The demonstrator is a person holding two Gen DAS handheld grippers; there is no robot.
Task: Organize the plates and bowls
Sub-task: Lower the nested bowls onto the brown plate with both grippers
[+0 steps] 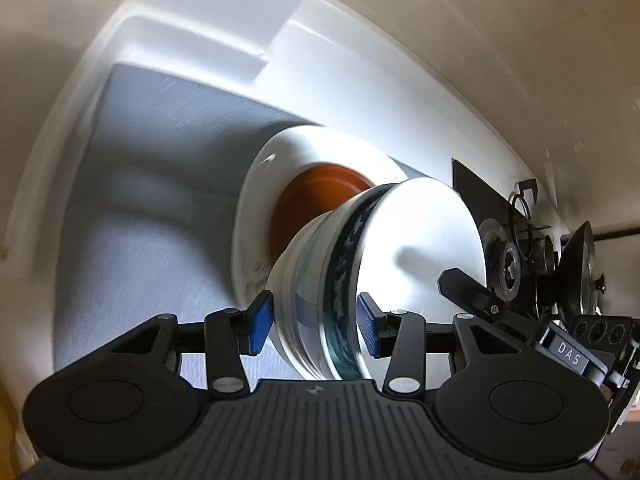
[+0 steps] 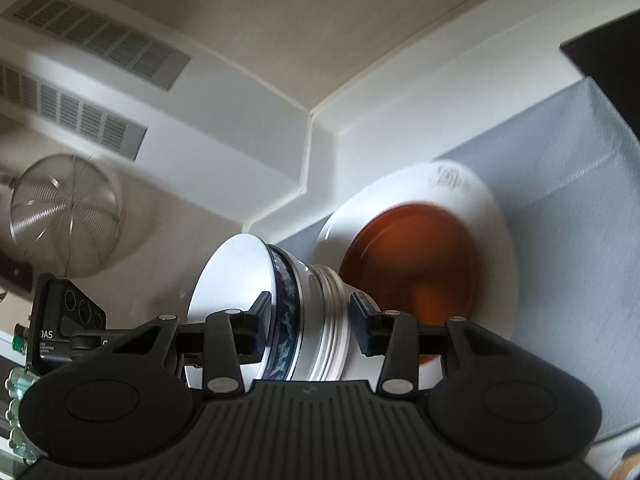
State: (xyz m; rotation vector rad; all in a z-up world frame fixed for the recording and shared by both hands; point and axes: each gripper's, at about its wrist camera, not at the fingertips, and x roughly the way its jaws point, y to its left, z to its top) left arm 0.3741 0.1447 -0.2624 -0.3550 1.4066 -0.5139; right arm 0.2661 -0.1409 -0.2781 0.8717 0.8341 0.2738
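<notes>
A stack of white bowls (image 1: 320, 280), the top one blue-patterned, sits between the left gripper (image 1: 316, 326) fingers, with a white plate (image 1: 260, 200) holding an orange dish (image 1: 316, 192) just beyond
</notes>
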